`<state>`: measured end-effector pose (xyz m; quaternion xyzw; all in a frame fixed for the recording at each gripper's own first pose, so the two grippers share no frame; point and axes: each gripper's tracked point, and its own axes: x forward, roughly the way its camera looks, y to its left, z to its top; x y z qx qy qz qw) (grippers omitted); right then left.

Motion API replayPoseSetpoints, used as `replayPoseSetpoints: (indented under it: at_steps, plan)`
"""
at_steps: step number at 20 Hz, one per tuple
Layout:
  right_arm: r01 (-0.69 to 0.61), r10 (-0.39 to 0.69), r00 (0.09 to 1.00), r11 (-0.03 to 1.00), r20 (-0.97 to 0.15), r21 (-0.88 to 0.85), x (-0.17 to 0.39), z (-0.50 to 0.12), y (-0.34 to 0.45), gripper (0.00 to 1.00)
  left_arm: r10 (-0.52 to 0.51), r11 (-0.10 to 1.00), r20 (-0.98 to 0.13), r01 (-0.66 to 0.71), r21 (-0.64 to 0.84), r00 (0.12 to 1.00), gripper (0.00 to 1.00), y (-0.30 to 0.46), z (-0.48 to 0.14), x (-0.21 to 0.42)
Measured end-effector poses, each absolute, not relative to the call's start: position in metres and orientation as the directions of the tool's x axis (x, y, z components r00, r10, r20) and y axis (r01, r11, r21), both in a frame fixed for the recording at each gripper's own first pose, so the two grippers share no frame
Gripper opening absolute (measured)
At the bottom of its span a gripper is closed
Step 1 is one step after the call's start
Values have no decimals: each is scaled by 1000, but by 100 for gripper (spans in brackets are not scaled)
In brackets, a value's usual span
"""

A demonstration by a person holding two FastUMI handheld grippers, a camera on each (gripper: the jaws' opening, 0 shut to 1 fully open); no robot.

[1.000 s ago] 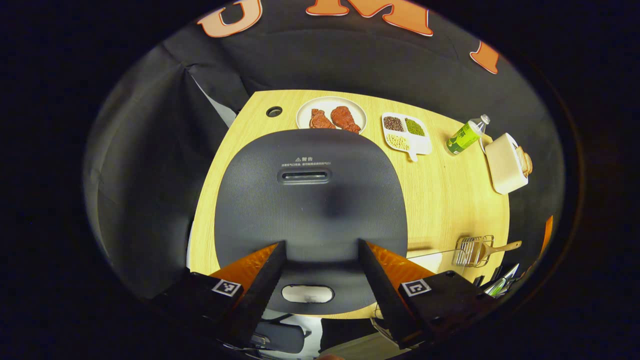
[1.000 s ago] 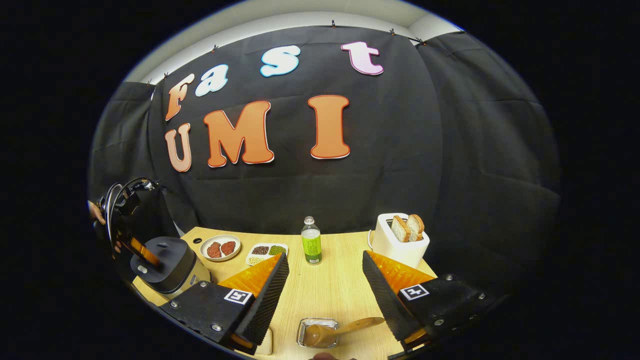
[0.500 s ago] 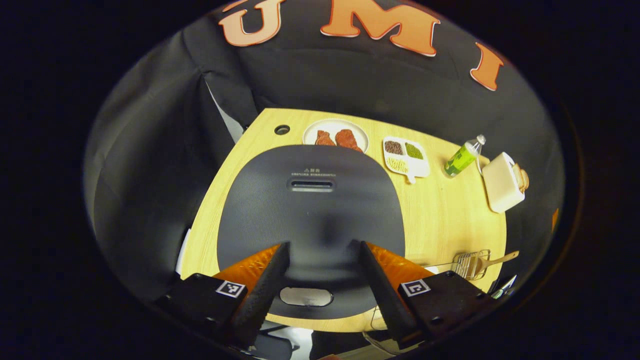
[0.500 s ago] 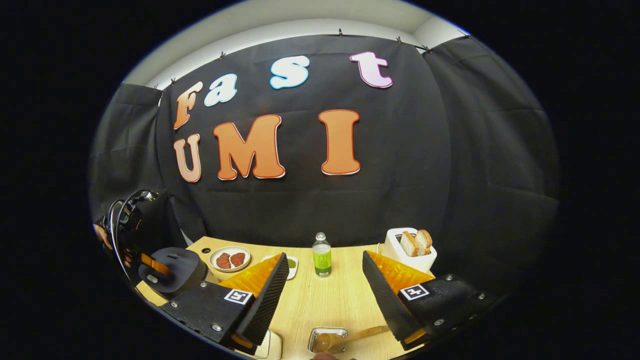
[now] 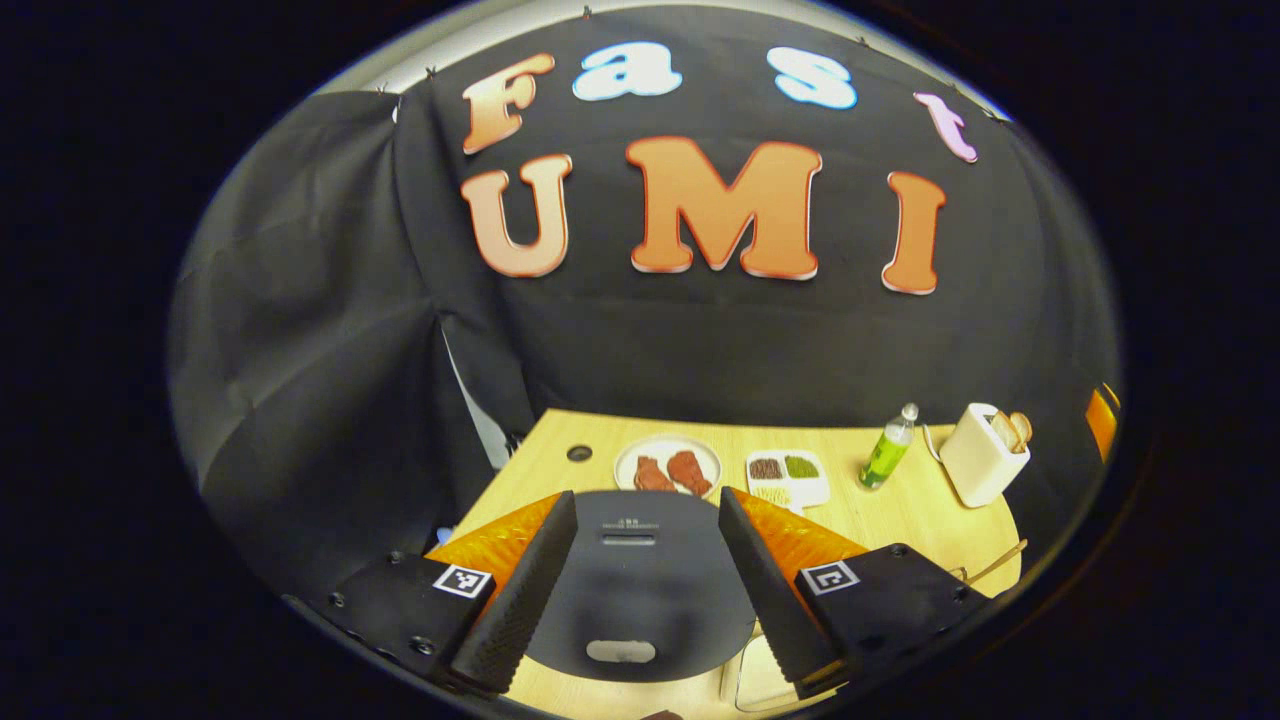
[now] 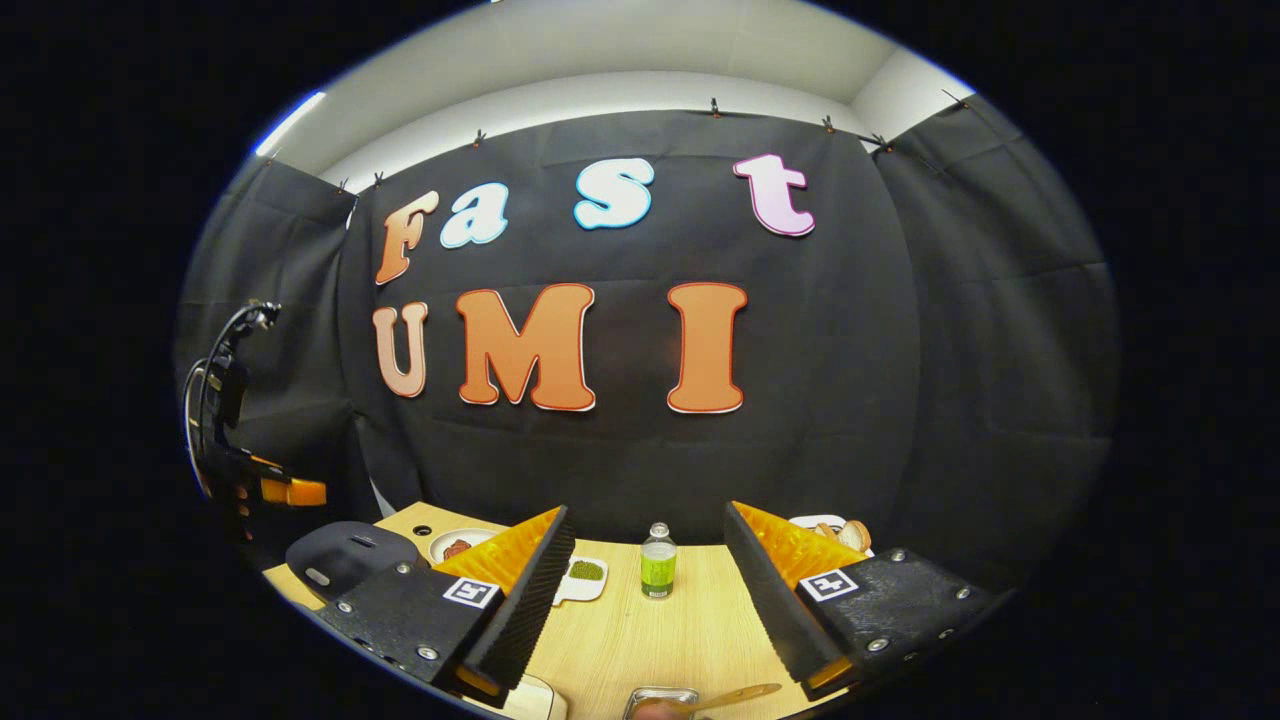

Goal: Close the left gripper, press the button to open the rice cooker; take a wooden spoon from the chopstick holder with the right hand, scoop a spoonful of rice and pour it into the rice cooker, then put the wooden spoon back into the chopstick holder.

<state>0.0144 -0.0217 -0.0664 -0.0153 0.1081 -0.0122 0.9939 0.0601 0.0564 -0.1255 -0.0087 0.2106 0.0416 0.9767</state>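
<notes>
The dark rice cooker sits with its lid down, and the pale button is at its near edge. My left gripper is open above the lid, with nothing between the fingers. In the right gripper view the cooker stands at the far left of the table, and the left gripper hangs over it. My right gripper is open and empty above the table. The wooden spoon lies with its bowl in the wire chopstick holder at the bottom edge; its handle shows far right.
On the wooden table behind the cooker are a plate of meat, a divided tray of beans, a green bottle and a white toaster with bread. A pale container lies near the front edge.
Both views have tilted up, so the table sank lower and more wall shows. The left gripper has risen and drawn back from the cooker lid. Both grippers stayed open.
</notes>
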Motion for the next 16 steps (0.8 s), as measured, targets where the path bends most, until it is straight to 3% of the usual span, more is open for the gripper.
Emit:
replayPoseSetpoints:
  at_steps: [3, 5, 6, 8, 10, 12, 16]
  plan:
    - [-3, -5, 980, 999, -199, -41, 17, -66, -11, 94, 83, 996, -280, -82, 17, 956, 92, 53, -94, 54]
    - [-17, 10, 983, 999, -186, -34, 16, -65, -4, 94, 80, 997, -195, -76, 29, 978, 96, 53, -73, 49]
    - [-23, 18, 984, 999, -177, -28, 17, -63, -1, 94, 79, 997, -163, -75, 33, 983, 92, 51, -61, 40]
    - [-36, 31, 985, 999, -170, -26, 18, -64, 4, 94, 72, 997, -110, -69, 37, 991, 100, 48, -44, 32]
    - [-44, 38, 985, 999, -171, -32, 17, -66, 7, 94, 64, 997, -63, -62, 41, 996, 100, 46, -33, 27]
    - [-52, 47, 985, 998, -167, -26, 16, -65, 13, 94, 62, 997, -38, -60, 47, 997, 92, 38, -30, 26]
    - [-56, 53, 989, 998, -141, -18, 13, -61, 18, 94, 50, 998, -31, -48, 47, 998, 92, 26, -34, 20]
